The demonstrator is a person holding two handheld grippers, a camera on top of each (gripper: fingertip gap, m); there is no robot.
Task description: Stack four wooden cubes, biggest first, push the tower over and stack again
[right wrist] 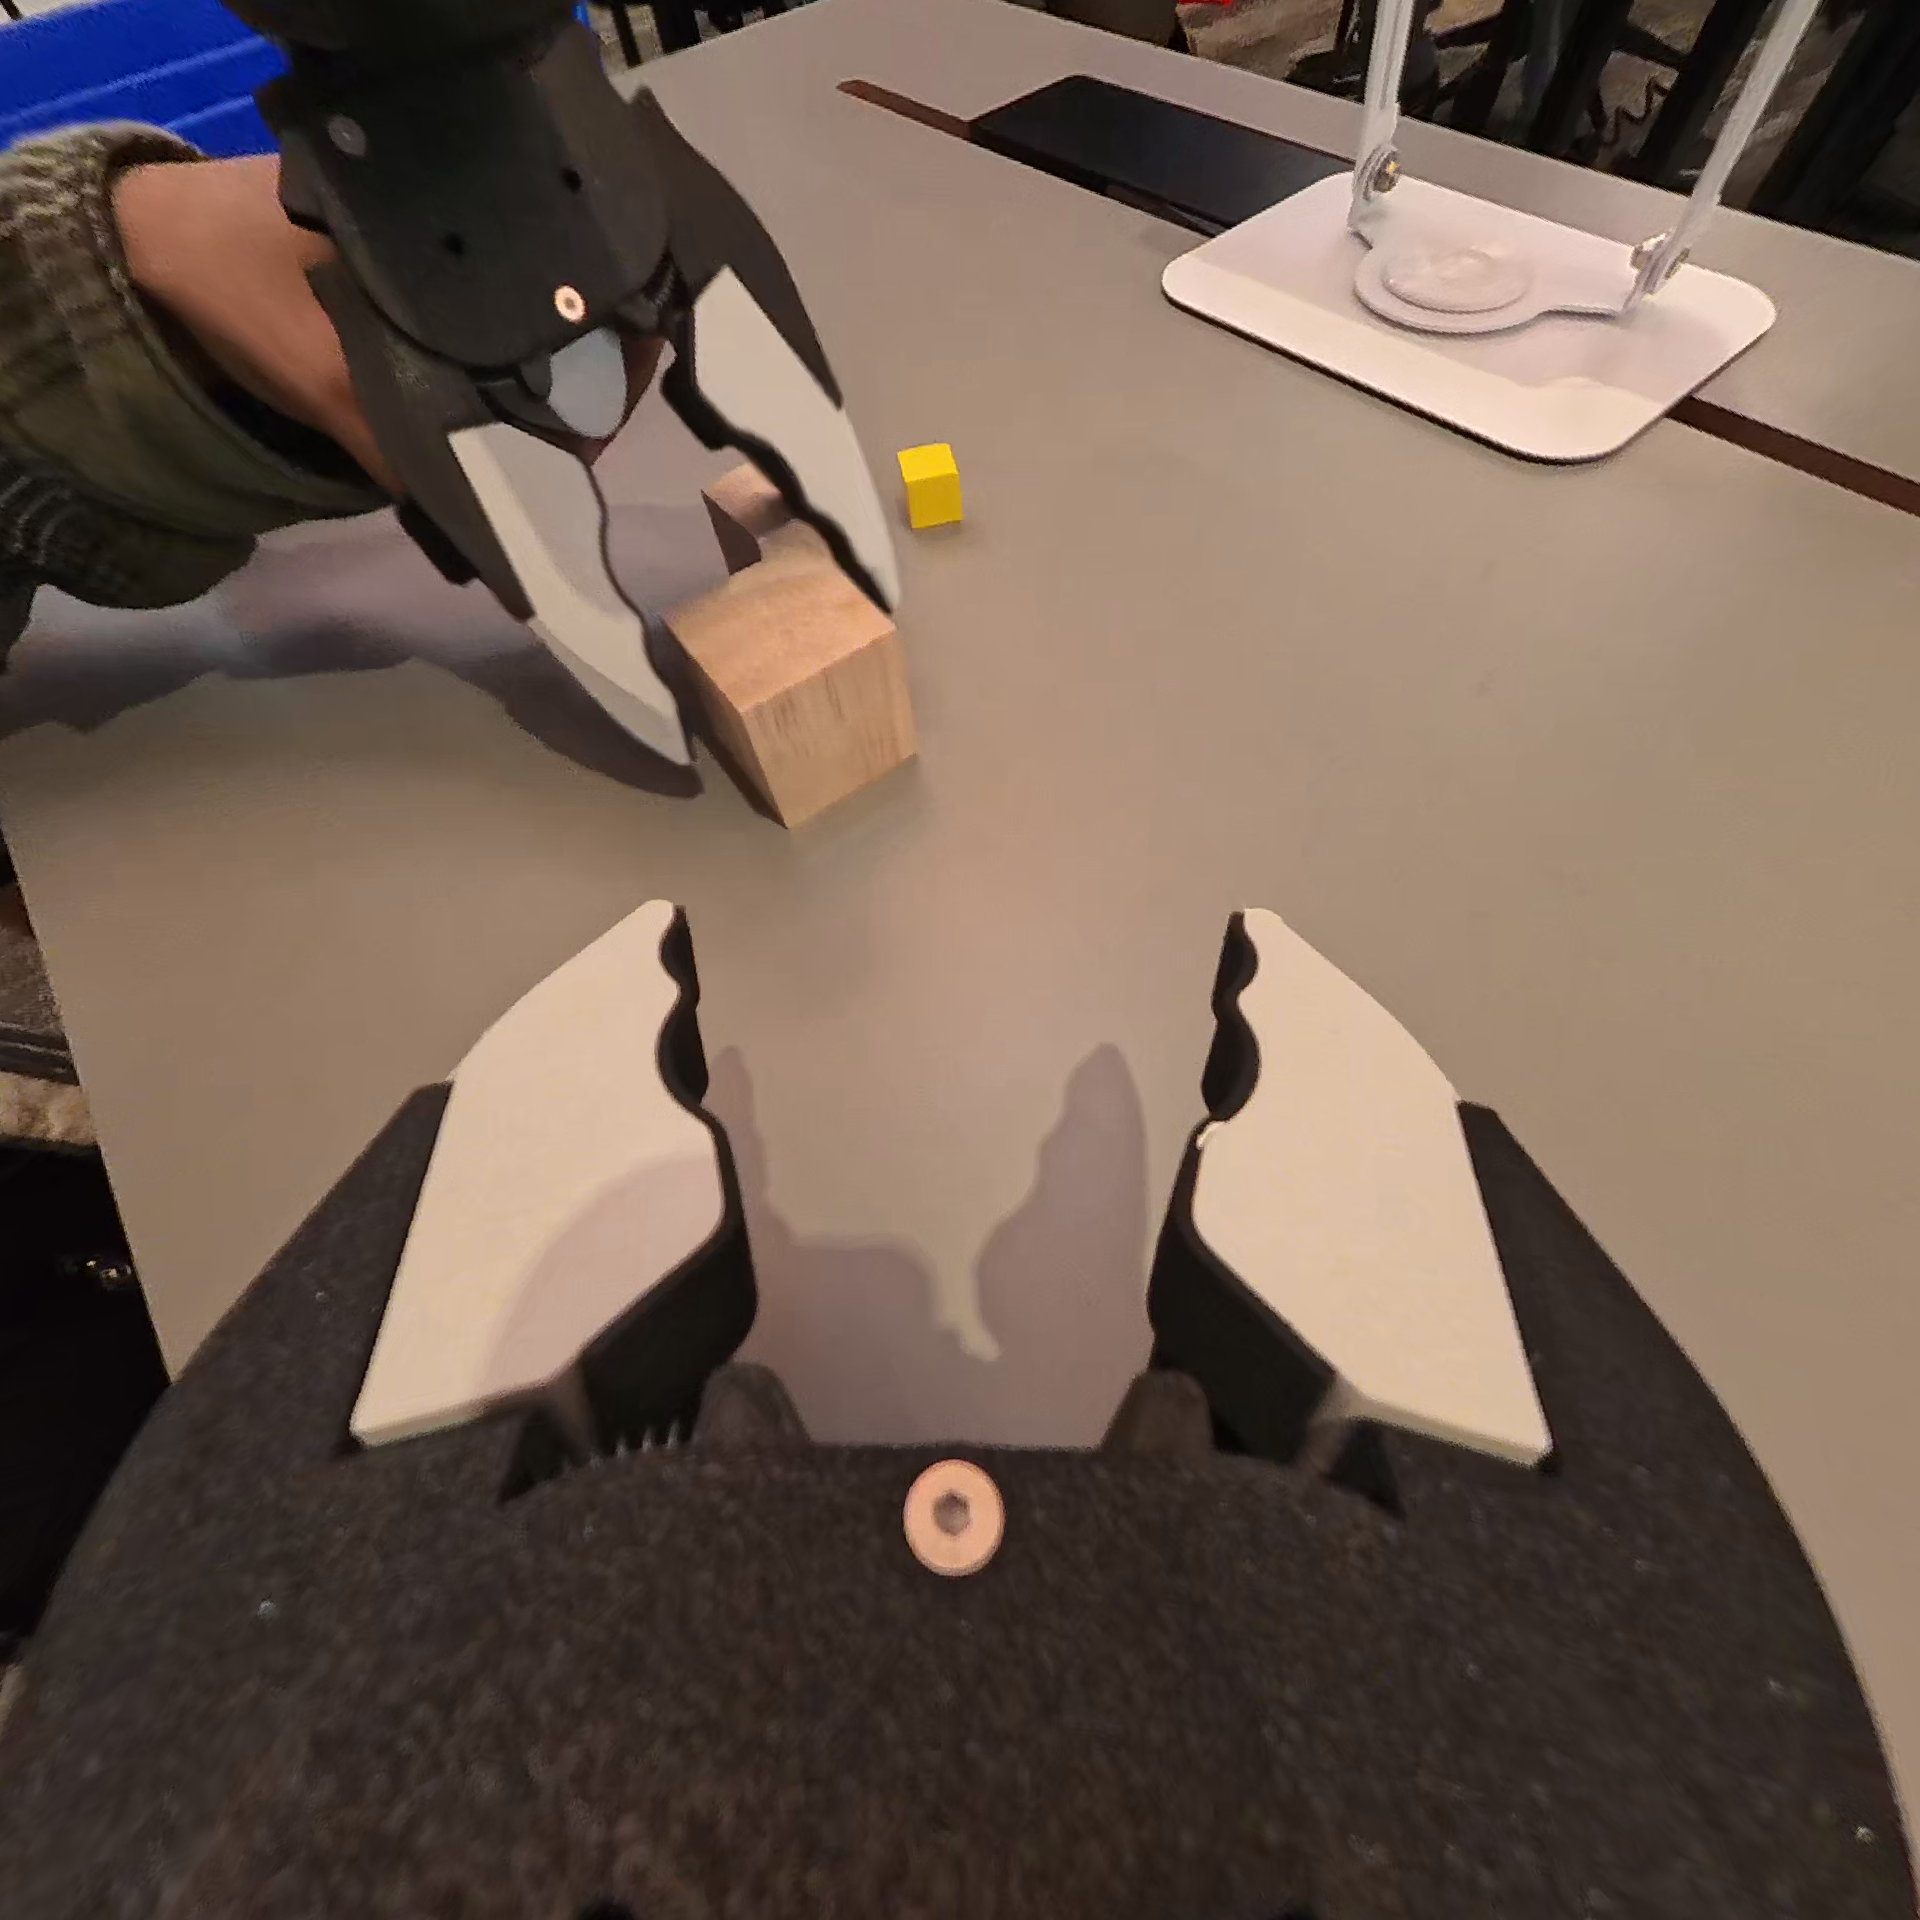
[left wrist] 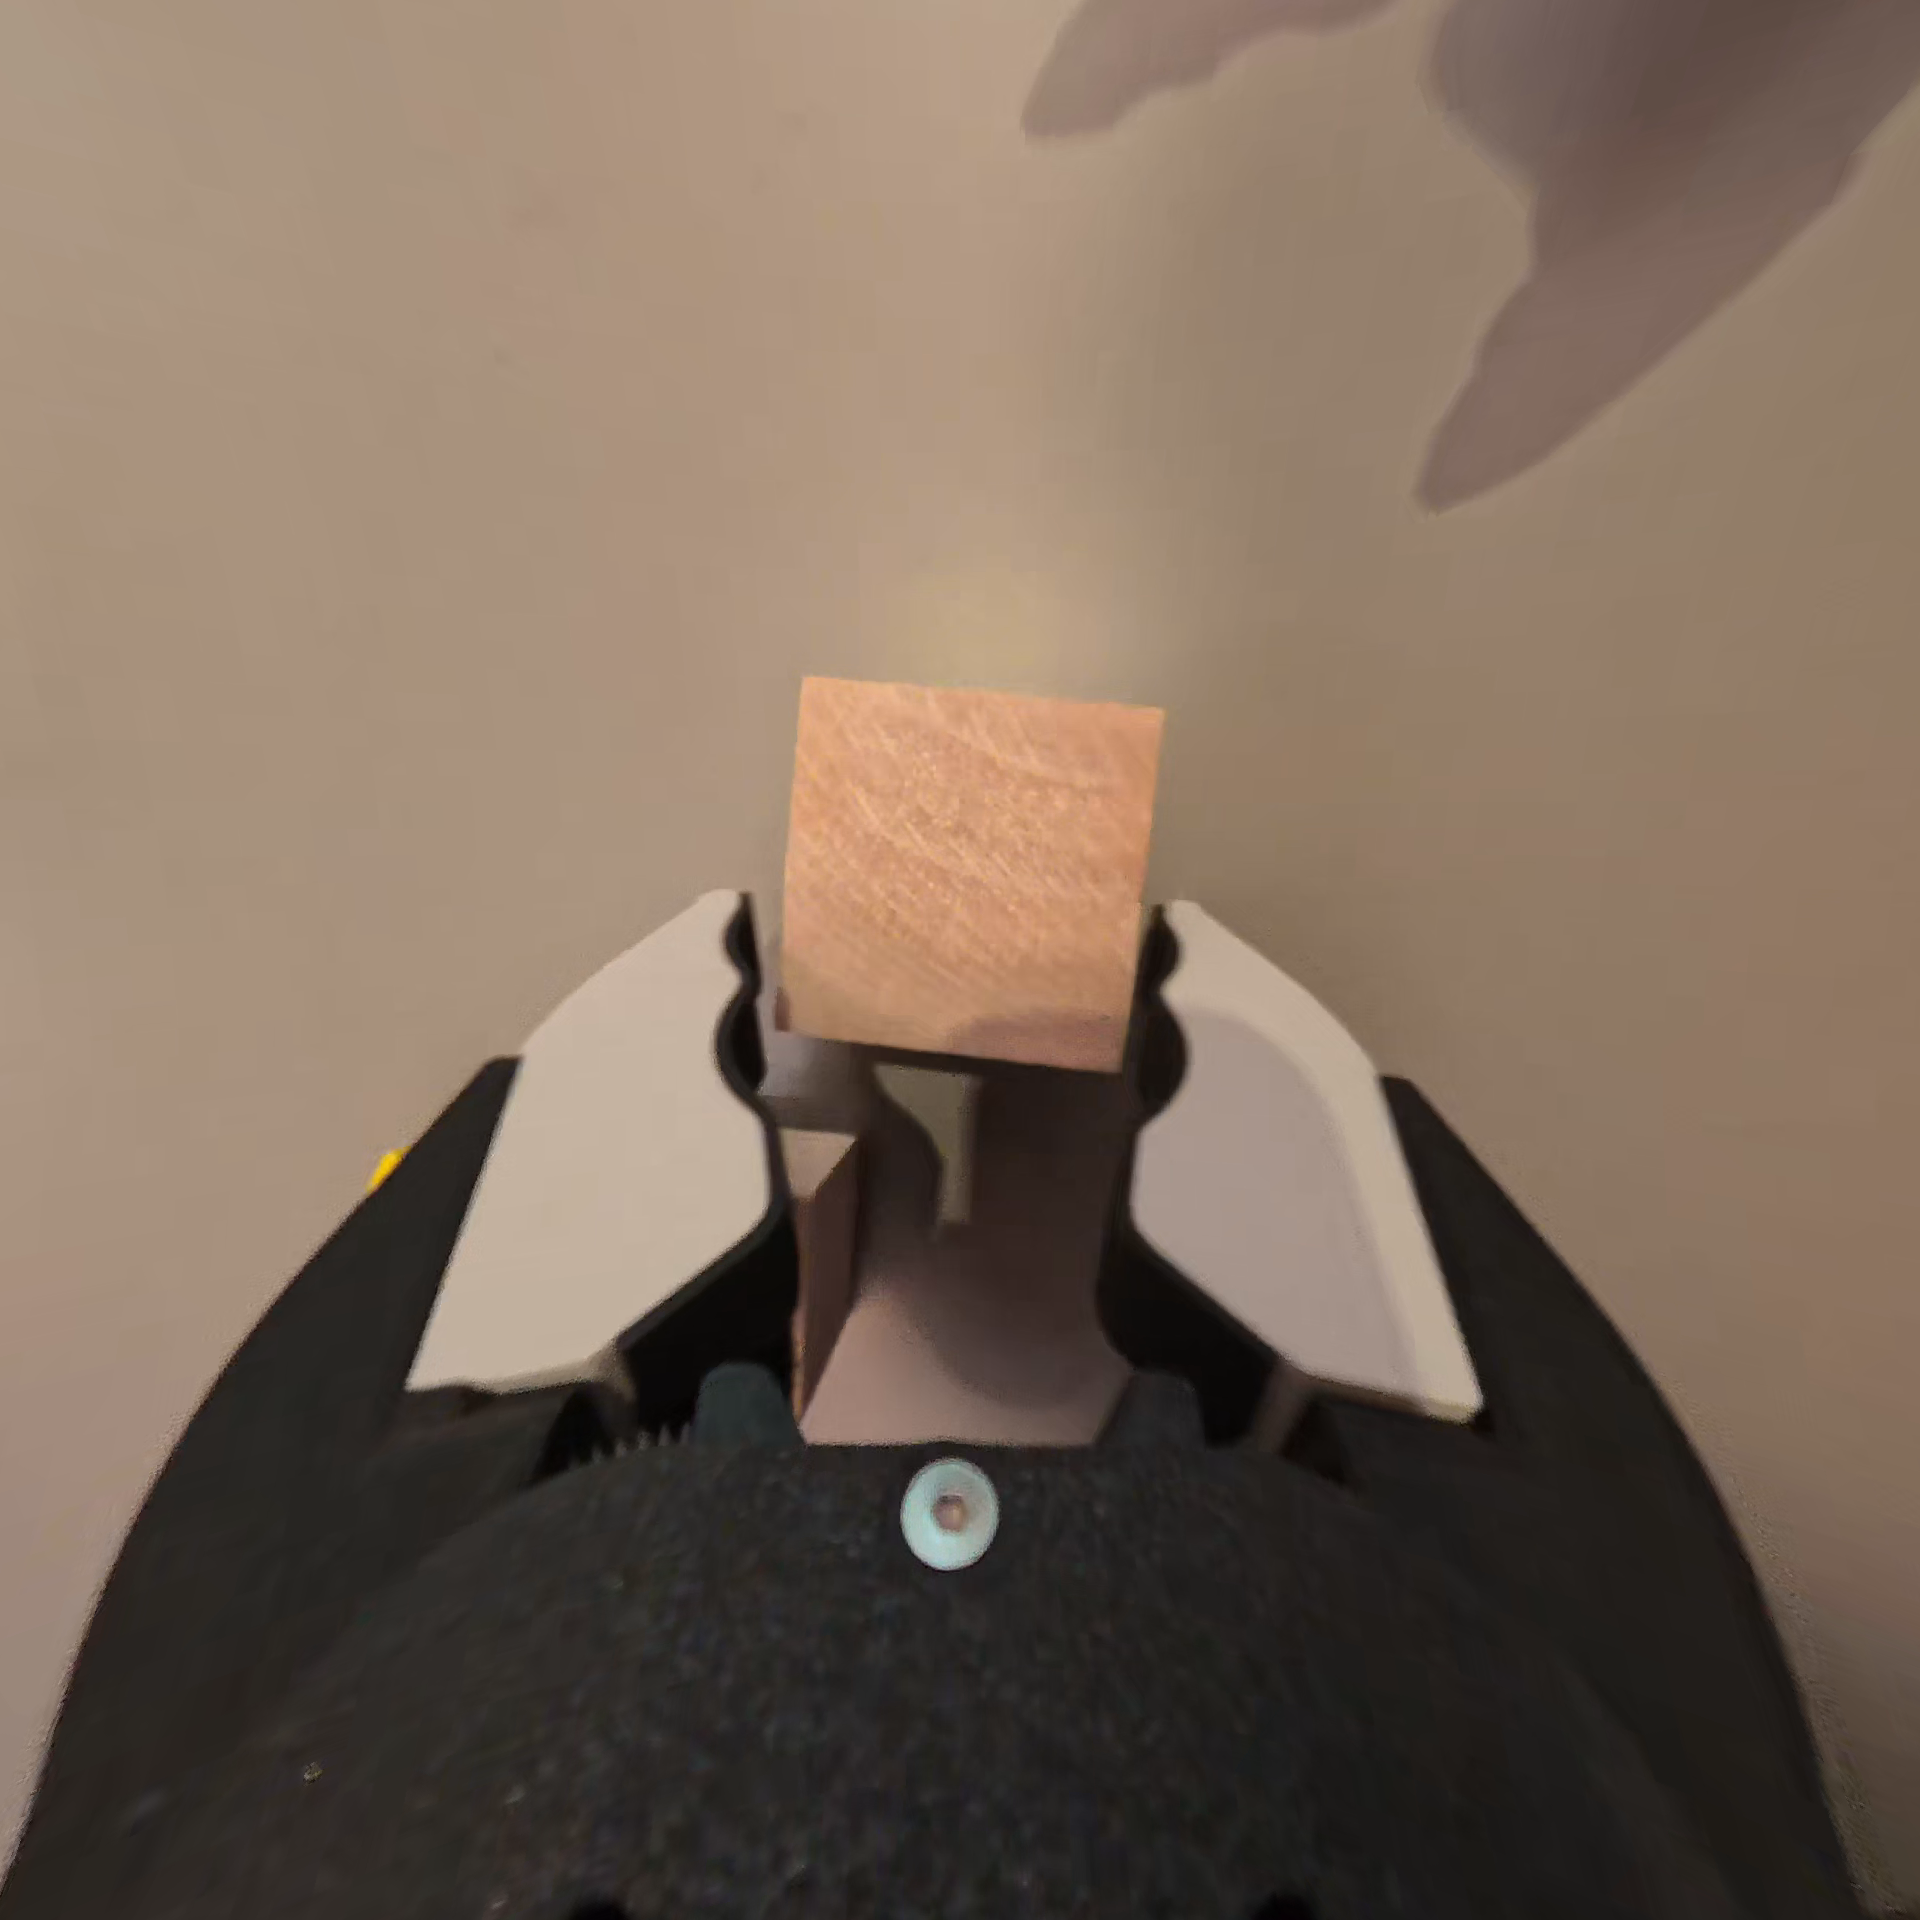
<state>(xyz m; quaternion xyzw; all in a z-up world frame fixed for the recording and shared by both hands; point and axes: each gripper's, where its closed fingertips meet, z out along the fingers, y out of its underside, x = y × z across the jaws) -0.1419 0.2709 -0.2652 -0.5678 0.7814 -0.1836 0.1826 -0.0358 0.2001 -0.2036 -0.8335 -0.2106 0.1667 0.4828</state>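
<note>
My left gripper [left wrist: 951, 956] points down at the grey table [left wrist: 416, 520], its fingers closed on two sides of a large pale wooden cube [left wrist: 966, 873]. In the right wrist view the left gripper [right wrist: 769, 644] straddles this cube [right wrist: 800, 686], which looks slightly tilted. A smaller, darker wooden cube [right wrist: 743, 520] lies just behind it; it also shows in the left wrist view [left wrist: 831, 1278]. A small yellow cube [right wrist: 930, 485] sits to the right. My right gripper [right wrist: 956, 935] is open and empty above the table, in front of the cubes.
A white stand base [right wrist: 1475, 312] and a black flat device [right wrist: 1143, 135] are at the back right. A blue bin [right wrist: 125, 73] is at the back left. A person's hand and sleeve [right wrist: 156, 343] hold the left gripper. The table's edge [right wrist: 62, 935] runs along the left.
</note>
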